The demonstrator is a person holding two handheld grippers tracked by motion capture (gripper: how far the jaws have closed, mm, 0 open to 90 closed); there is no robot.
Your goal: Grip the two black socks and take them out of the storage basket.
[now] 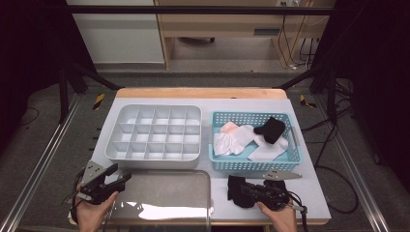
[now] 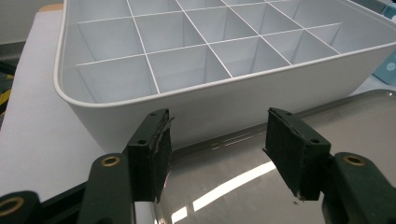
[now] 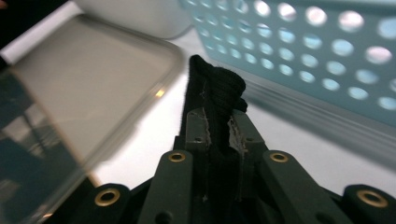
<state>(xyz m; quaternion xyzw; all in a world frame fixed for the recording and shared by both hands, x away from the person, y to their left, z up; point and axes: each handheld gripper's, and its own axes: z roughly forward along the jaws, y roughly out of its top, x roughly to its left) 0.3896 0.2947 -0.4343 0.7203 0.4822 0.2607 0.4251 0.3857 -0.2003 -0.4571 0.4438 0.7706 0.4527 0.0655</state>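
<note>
My right gripper is shut on a black sock, held low over the table just in front of the blue basket. More socks lie in that basket: white ones and another black one. My left gripper is open with nothing between its fingers, at the near left corner of the steel tray. Just beyond it stands the white divided box, its compartments bare.
The table's front edge runs right below both hands. A grey three-cornered plate on the right gripper lies close to the basket's front wall. Black frame posts and cables stand beyond the table on both sides.
</note>
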